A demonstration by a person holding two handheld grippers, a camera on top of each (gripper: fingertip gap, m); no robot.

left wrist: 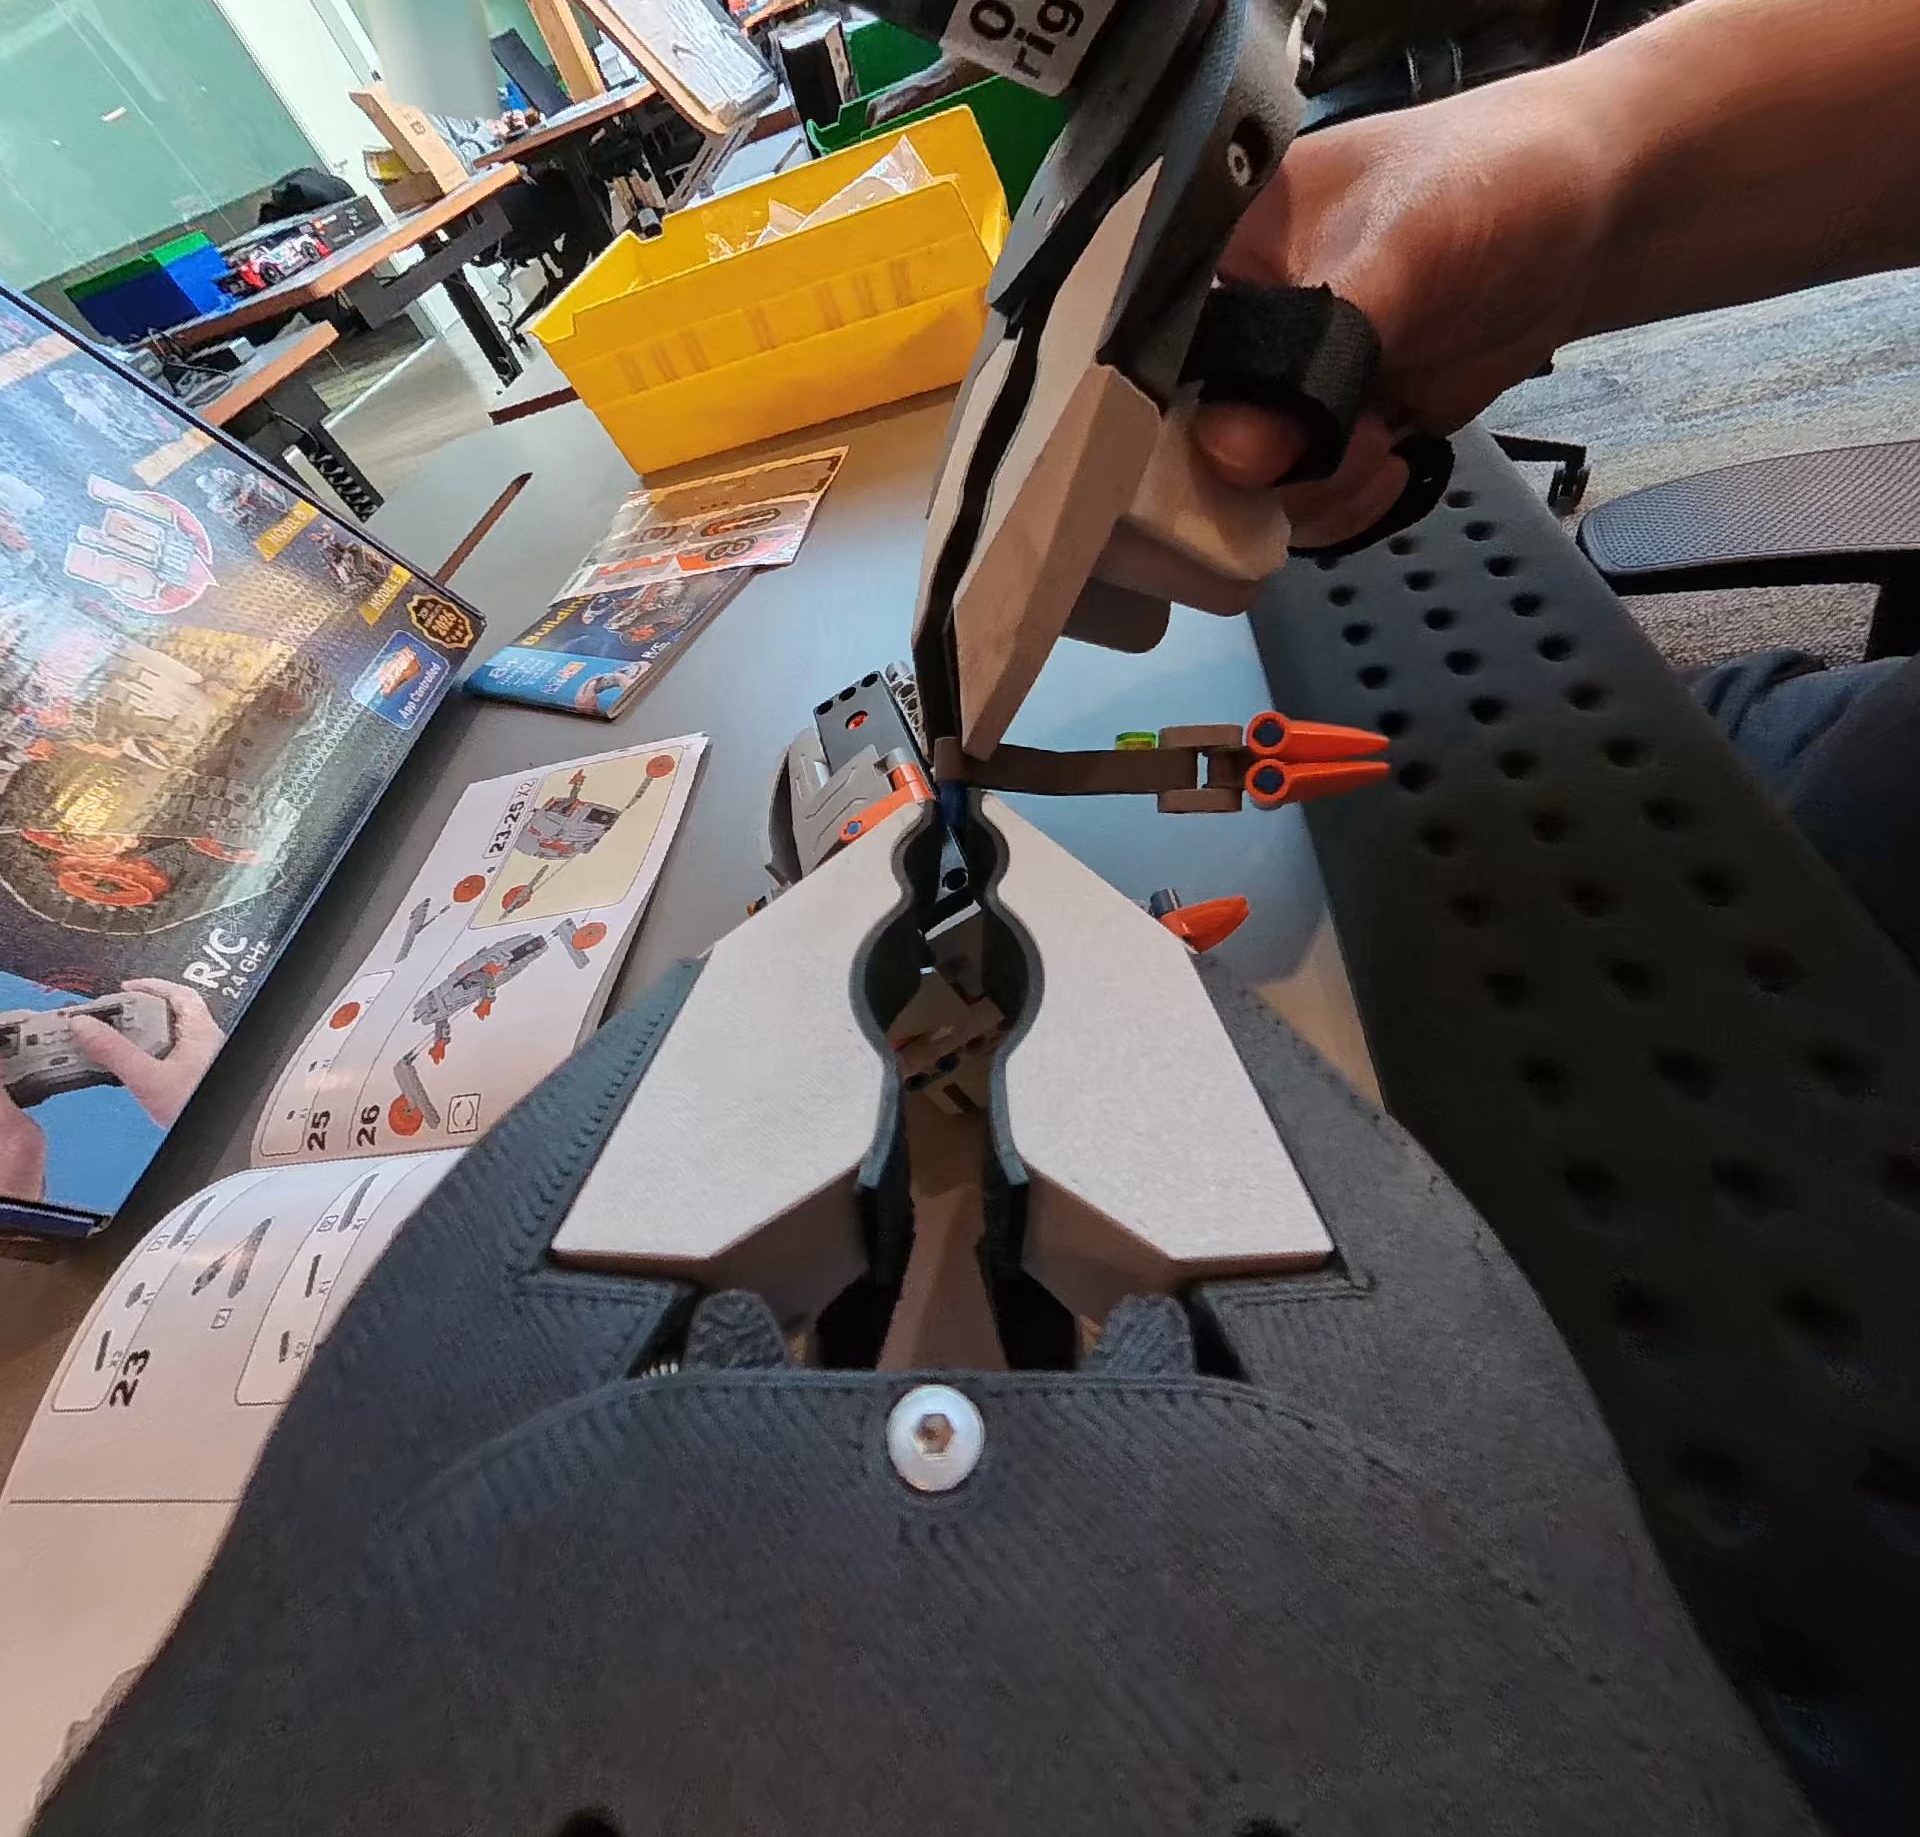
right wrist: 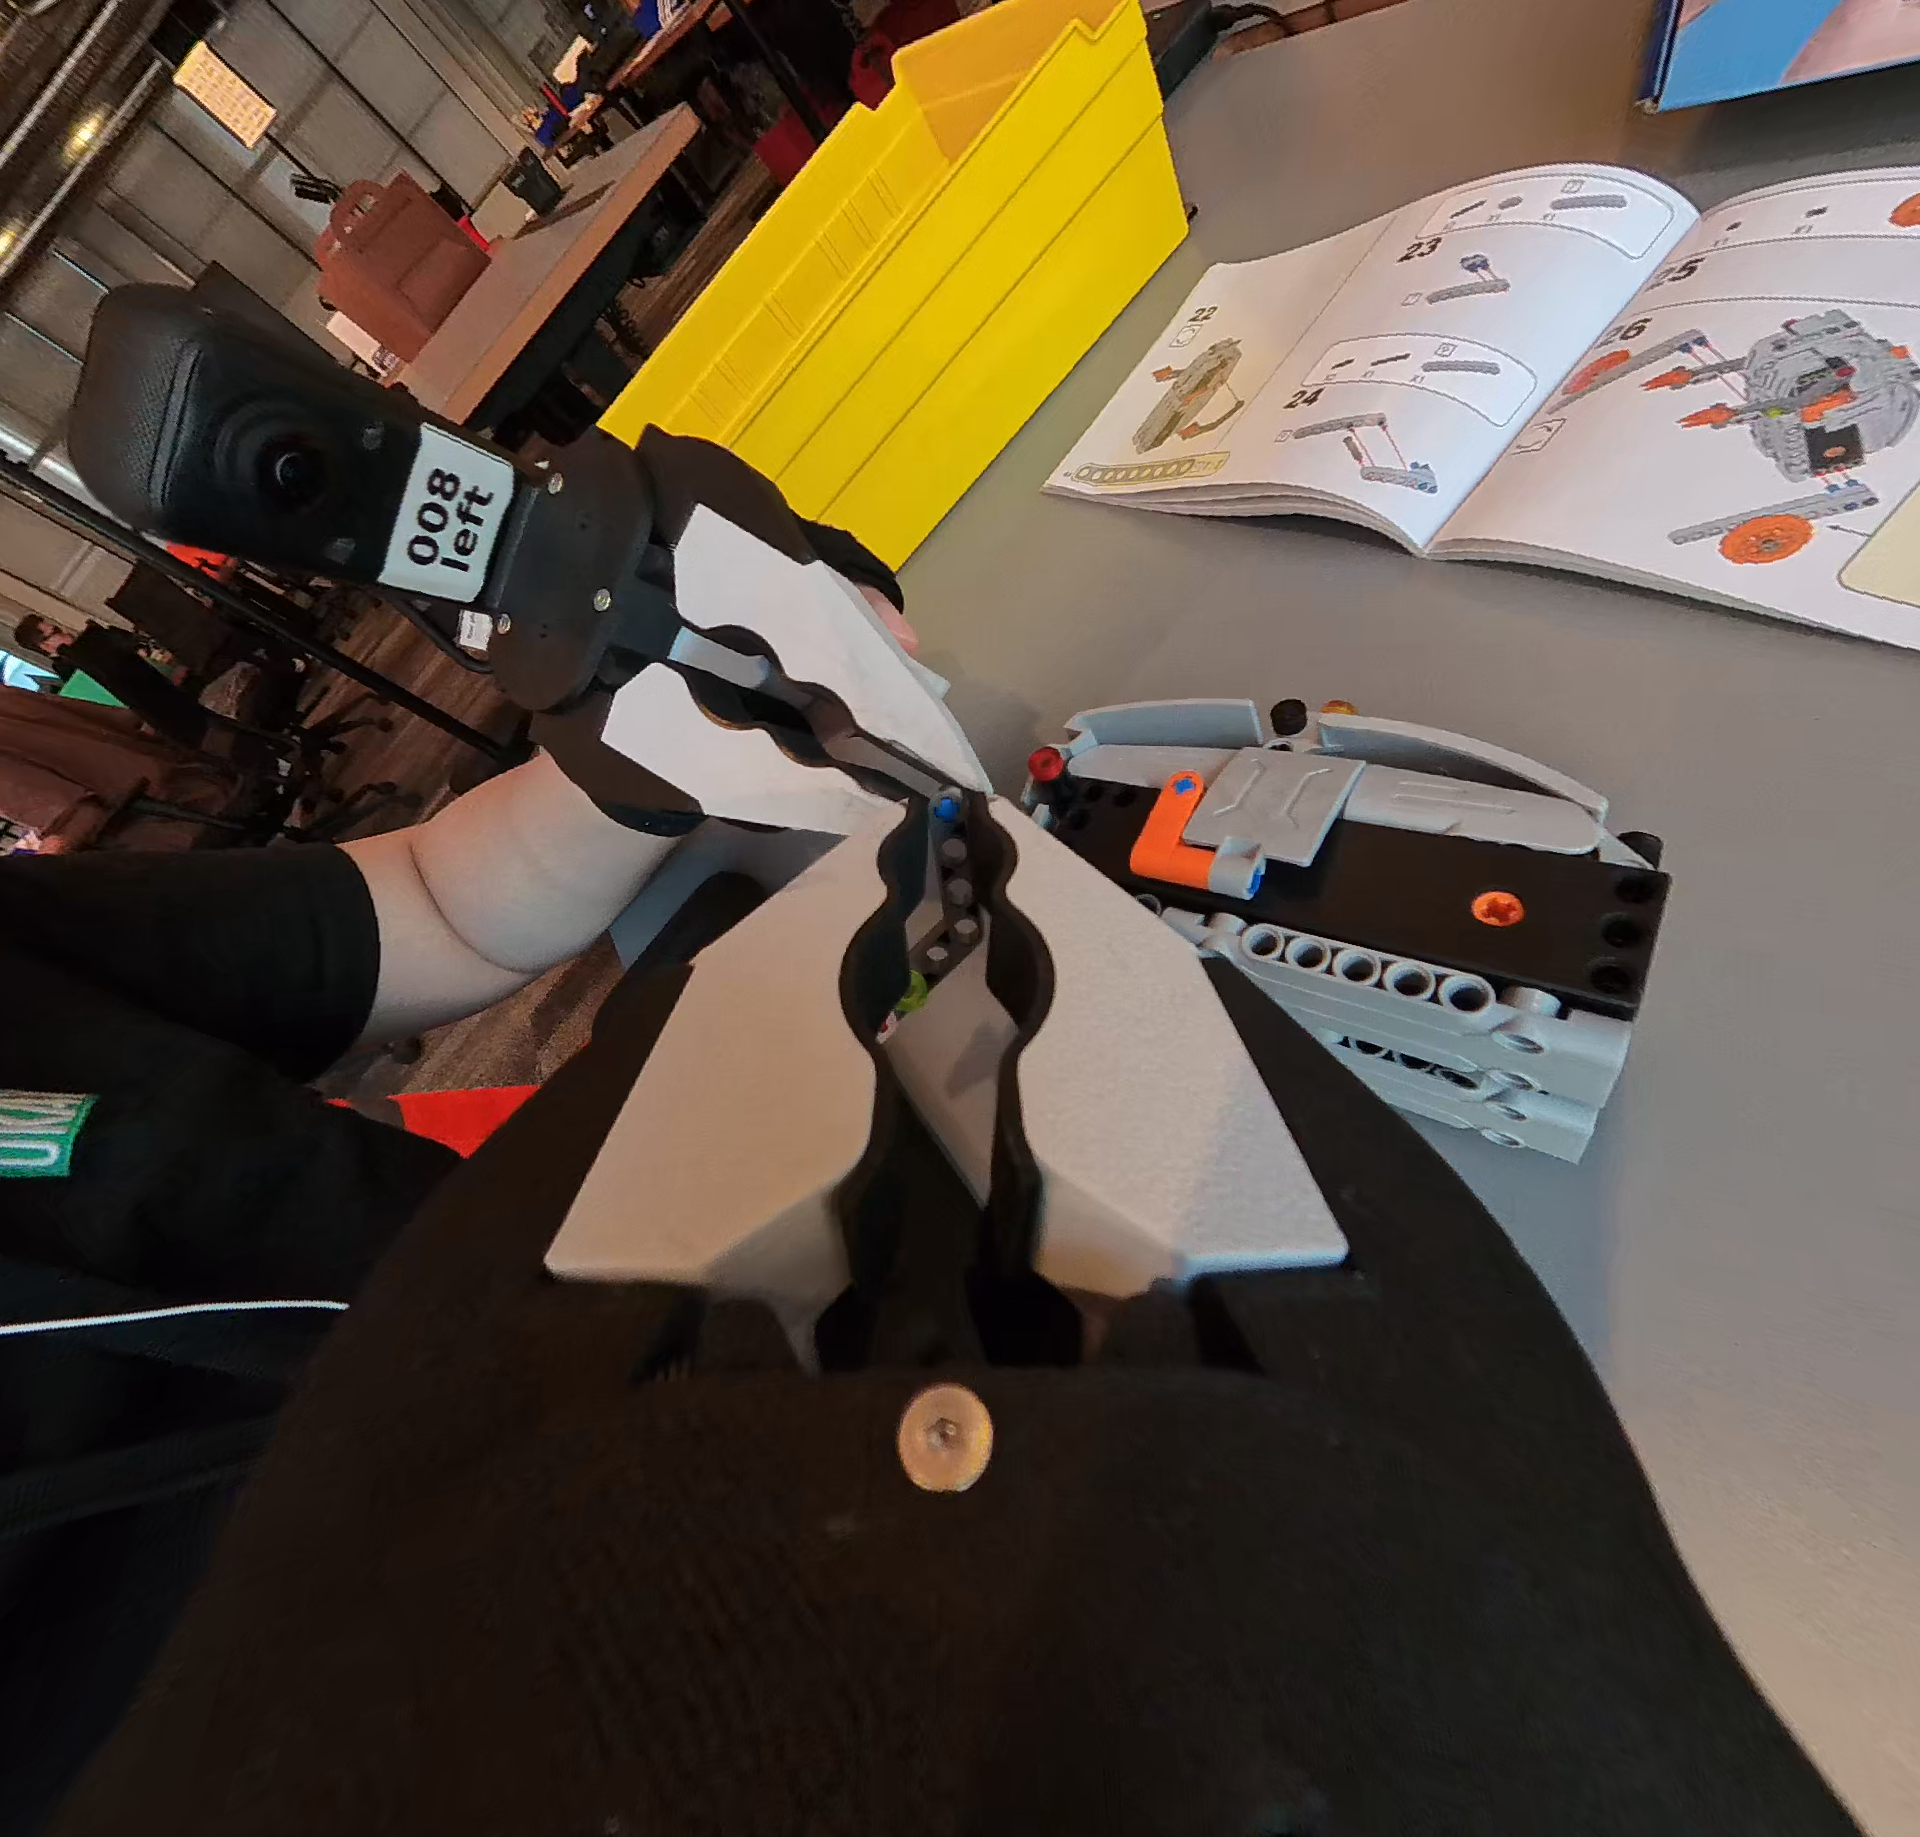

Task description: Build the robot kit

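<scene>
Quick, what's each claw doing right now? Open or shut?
Left gripper: shut on a black brick piece.
Right gripper: shut on the grey beam arm with orange claw tips.

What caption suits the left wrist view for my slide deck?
Both grippers, left gripper and right gripper, shut on one orange-tipped brick arm above a grey table.

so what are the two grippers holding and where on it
Both are shut on the same brick arm piece: right gripper pinches its beam end, away from the orange claws; left gripper clamps the black beam joined there.
</scene>
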